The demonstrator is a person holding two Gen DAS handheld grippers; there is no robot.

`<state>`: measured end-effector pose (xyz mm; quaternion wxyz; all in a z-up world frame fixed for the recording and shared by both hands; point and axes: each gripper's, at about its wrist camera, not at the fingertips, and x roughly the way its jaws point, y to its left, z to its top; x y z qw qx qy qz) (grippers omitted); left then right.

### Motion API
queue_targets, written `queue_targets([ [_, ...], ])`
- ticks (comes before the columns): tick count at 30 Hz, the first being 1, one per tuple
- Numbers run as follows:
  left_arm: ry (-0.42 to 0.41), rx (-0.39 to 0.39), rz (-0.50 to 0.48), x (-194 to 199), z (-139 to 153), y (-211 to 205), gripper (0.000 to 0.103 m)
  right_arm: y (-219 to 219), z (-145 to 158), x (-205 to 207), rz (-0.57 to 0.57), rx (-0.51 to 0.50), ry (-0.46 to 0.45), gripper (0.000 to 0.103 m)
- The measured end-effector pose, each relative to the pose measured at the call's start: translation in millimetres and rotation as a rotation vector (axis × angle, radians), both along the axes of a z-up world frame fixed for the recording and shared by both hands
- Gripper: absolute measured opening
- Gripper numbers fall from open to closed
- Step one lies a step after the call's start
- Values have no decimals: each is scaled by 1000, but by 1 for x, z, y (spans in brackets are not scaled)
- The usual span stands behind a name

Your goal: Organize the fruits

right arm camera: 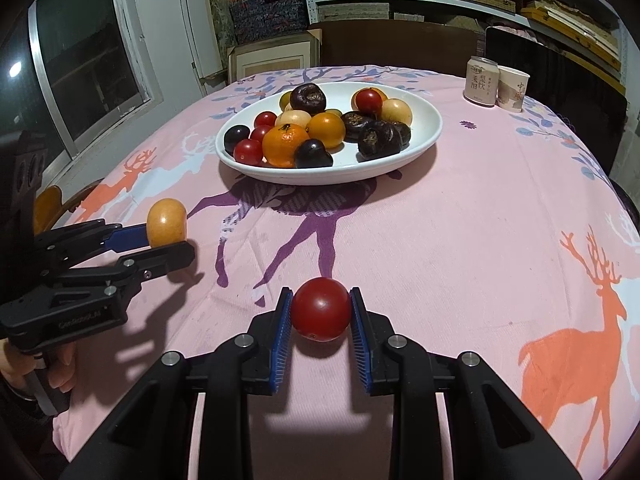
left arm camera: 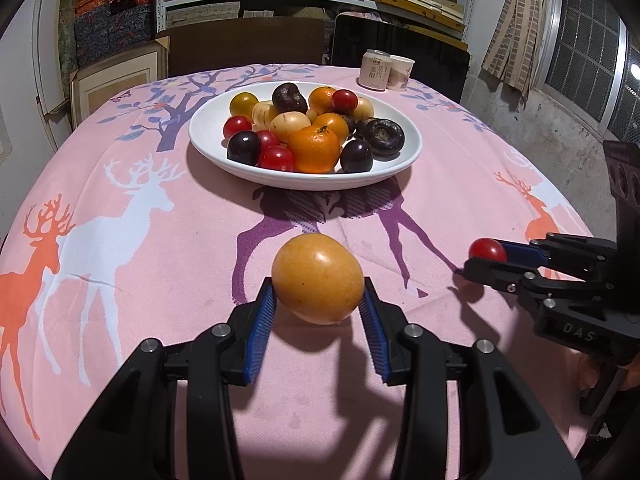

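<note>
A white oval plate (left arm camera: 208, 120) (right arm camera: 430, 128) stands mid-table, heaped with red tomatoes, oranges, pale yellow fruits and dark purple ones. My left gripper (left arm camera: 318, 284) (right arm camera: 176, 240) is shut on a yellow-orange fruit (left arm camera: 318, 278) (right arm camera: 167, 222), held just above the cloth in front of the plate. My right gripper (right arm camera: 321, 310) (left arm camera: 480, 258) is shut on a red tomato (right arm camera: 321, 309) (left arm camera: 488, 250), lifted a little off the table to the right of the left one. Both blue pads press the fruit in each grip.
A pink tablecloth with deer prints (left arm camera: 120, 208) (right arm camera: 520, 220) covers the table. A drinks can (left arm camera: 375, 70) (right arm camera: 481, 80) and a paper cup (left arm camera: 401, 73) (right arm camera: 513, 88) stand at the far right. Shelves of boxes and a dark chair lie behind. A hand (right arm camera: 60, 364) holds the left gripper.
</note>
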<state>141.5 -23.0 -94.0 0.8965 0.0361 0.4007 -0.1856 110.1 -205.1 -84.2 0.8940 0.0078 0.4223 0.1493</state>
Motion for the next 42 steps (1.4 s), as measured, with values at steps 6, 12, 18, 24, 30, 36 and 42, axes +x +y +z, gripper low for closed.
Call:
queue_targets([
  [6, -10, -13, -21, -1, 19, -6, 41, -20, 18, -5, -11, 31, -14, 28],
  [12, -77, 25, -29, 32, 63, -24, 41, -30, 63, 30, -19, 65, -78, 28],
  [18, -66, 77, -10, 97, 68, -41, 41, -27, 81, 102, -27, 124, -76, 28],
  [24, -13, 112, 18, 148, 45, -44, 42, -10, 58, 172, -42, 119, -24, 29],
  [30, -64, 107, 90, 148, 44, -31, 94, -8, 41, 183, -46, 149, -27, 61],
  [36, -35, 109, 101, 111, 45, -20, 95, -16, 42, 130, -66, 114, -47, 87],
  [42, 25, 81, 116, 40, 35, -6, 98, -19, 37, 45, -76, 61, -37, 99],
])
